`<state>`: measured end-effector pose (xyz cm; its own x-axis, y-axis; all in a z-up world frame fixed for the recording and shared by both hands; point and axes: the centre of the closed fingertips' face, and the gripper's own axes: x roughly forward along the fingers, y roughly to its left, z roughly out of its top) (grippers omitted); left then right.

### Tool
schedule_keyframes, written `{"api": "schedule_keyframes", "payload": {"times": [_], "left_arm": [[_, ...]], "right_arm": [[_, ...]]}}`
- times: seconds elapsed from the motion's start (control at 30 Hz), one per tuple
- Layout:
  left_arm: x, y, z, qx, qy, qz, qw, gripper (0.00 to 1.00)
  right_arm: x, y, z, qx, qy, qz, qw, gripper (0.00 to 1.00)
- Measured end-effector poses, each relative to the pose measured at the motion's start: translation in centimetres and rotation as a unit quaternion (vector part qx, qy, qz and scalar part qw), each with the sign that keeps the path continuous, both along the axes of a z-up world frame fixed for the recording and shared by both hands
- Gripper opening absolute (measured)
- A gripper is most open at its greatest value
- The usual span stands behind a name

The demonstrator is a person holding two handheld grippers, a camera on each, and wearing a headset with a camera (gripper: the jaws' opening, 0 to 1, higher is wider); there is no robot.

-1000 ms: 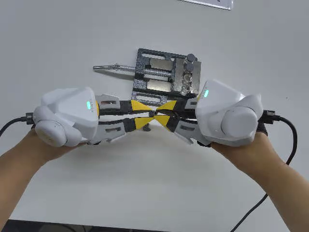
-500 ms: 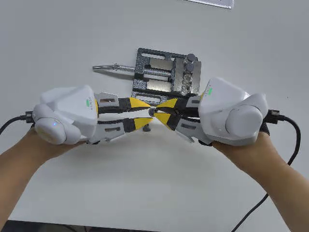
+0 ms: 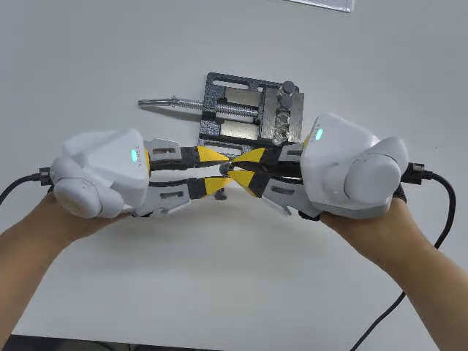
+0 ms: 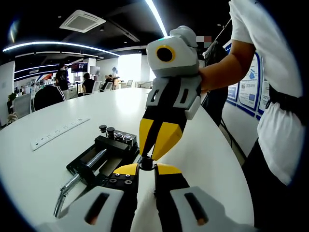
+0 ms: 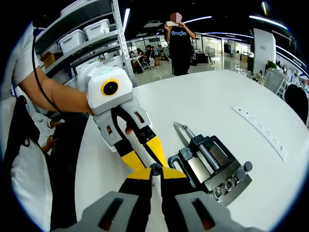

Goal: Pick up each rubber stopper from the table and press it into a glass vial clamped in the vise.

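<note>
Head view: left gripper (image 3: 224, 170) and right gripper (image 3: 235, 170) meet tip to tip, right near the vise (image 3: 245, 110). Left gripper view: its jaws sit a bit apart around the rubber stopper (image 4: 146, 163). Right gripper view: that one's pinching the stopper tight.

Head view cam above vise (image 3: 252, 117), looking steeply down, fairly near, left gripper view low beside vise, vise front-left, right gripper view low, vise front-right (these 2 face each other), all 3 share vise.
</note>
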<state>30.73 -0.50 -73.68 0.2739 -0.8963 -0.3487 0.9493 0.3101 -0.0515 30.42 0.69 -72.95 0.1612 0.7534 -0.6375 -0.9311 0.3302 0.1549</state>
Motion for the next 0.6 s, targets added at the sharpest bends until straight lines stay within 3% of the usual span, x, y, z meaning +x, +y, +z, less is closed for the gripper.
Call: {"api": "schedule_keyframes", "payload": {"times": [0.6], "left_arm": [[0.16, -0.23, -0.33, 0.013, -0.004, -0.008, 0.9999, 0.09]], "right_arm": [[-0.12, -0.14, -0.37, -0.020, -0.013, 0.025, 0.9994, 0.10]]}}
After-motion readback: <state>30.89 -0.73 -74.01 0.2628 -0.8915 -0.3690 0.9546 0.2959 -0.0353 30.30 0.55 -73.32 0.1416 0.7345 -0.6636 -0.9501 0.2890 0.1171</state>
